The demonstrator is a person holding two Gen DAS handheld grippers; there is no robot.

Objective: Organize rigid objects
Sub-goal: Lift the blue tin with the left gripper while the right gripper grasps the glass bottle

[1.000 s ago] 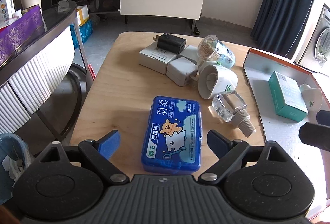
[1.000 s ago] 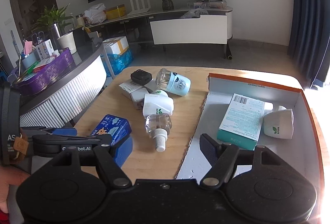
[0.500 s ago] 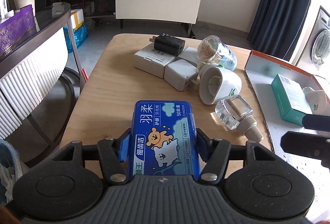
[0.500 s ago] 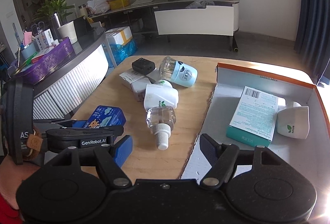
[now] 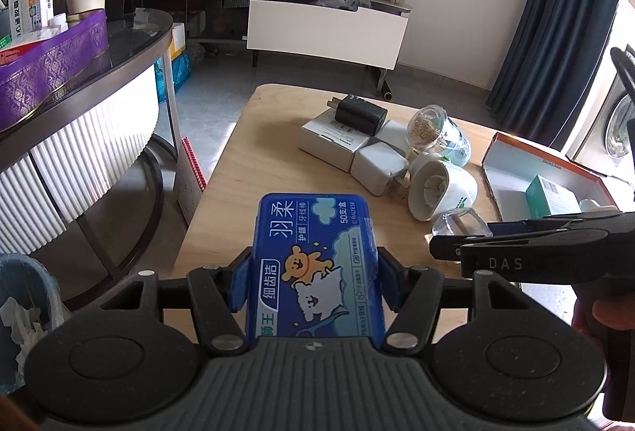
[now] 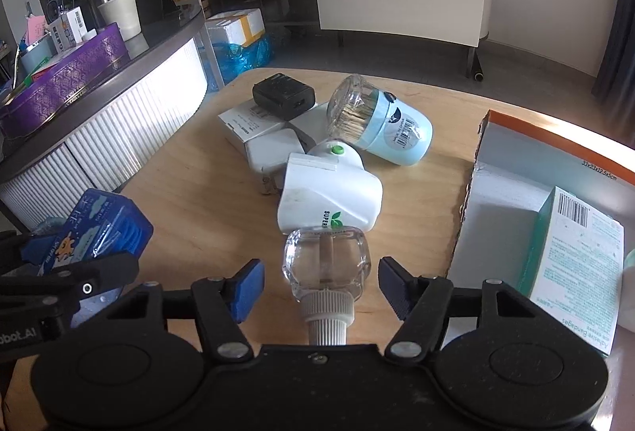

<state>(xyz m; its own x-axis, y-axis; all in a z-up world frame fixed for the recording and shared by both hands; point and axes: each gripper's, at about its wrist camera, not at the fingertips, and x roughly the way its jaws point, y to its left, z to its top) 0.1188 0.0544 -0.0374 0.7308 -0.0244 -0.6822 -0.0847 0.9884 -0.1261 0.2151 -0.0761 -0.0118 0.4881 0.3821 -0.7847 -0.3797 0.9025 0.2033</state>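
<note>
Nearest to me, the left gripper (image 5: 313, 282) has its fingers pinched on the long sides of the blue floss box (image 5: 315, 264), which in the right wrist view looks tilted and clear of the wooden counter (image 5: 246, 193). To its right, the right gripper (image 6: 319, 286) straddles the clear glass bottle (image 6: 326, 264) lying on its side, ribbed white neck toward the camera. Its fingers are closing but not yet touching — a gap shows on both sides of the glass.

Just beyond the bottle, touching its far end, lies the white plug-in holder (image 6: 329, 199). Behind that sit the white adapter (image 6: 274, 149), the white carton (image 6: 242, 123) with the black charger (image 6: 283, 95) on top, and the toothpick jar (image 6: 381, 125) on its side. At the right, the open cardboard box (image 6: 488, 169) already holds a green bandage carton (image 6: 571, 248) — likely where the rest belongs.

The risks I see: the bottle is smooth, rounded glass, so closing fingers could squirt it forward into the holder or let it roll if they land off-centre. Gripping near the neck may let the heavy body droop. The two grippers also stand close together, so swinging the floss box toward the cardboard box could clip the right one.
</note>
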